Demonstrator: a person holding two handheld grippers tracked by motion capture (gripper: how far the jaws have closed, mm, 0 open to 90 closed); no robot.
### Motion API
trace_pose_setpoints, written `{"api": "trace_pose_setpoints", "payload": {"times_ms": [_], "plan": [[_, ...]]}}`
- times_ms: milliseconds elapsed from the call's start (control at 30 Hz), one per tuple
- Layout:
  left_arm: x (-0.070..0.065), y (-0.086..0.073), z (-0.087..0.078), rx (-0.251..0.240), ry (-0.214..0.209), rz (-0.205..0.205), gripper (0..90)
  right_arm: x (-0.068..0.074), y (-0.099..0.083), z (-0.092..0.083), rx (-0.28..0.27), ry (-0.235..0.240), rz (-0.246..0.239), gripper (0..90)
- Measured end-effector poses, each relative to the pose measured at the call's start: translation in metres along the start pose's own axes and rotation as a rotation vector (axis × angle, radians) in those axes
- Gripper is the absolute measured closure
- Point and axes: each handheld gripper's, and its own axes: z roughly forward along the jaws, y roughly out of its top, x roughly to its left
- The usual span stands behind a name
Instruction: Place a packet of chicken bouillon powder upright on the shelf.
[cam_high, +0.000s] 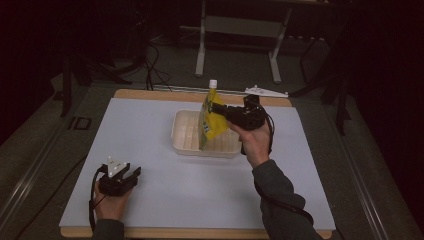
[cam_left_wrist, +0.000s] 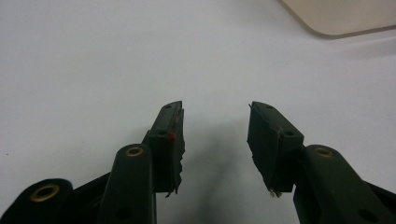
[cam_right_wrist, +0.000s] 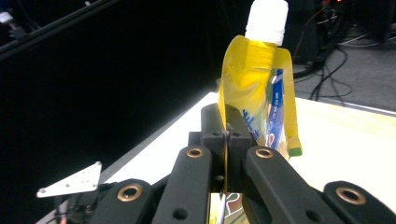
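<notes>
The yellow flexible drink pouch with a white screw cap (cam_high: 212, 115) stands nearly upright in the air, its long axis running from the bottom edge up to the cap, which points upward and a little away from the person. In the high view it hangs over the right part of the cream plastic compartment tray (cam_high: 186, 131), its lower edge down near the tray's inside; whether it touches the tray cannot be told.

In the right gripper view the pouch (cam_right_wrist: 254, 93) shows glossy yellow film with a flat sealed seam along its side, blue and white printing on the face, and a small green patch at one lower corner. The cap is plain white and ribbed.

The right gripper (cam_high: 226, 112) has its black jaws pressed together on the pouch's side seam, pinching the thin film between the pads, as the right gripper view (cam_right_wrist: 226, 135) shows from close by.

The left gripper (cam_high: 131, 172) rests low over the white table mat (cam_high: 150, 150) near the front left corner, well apart from the tray. Its jaws stand spread (cam_left_wrist: 215, 121) with bare mat between them.
</notes>
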Motion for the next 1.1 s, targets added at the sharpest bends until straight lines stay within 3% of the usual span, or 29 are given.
{"api": "trace_pose_setpoints", "payload": {"times_ms": [400, 933, 1100], "plan": [[0.000, 0.000, 0.000, 0.001, -0.002, 0.001, 55.4, -0.006, -0.007, 0.005, -0.012, -0.052, -0.015, 90.0], [0.000, 0.000, 0.000, -0.001, -0.003, -0.002, 55.4, -0.002, -0.015, 0.014, -0.042, -0.134, -0.081, 90.0], [0.000, 0.000, 0.000, -0.002, -0.002, -0.003, 55.4, -0.003, -0.018, 0.016, -0.047, -0.145, -0.080, 90.0]]}}
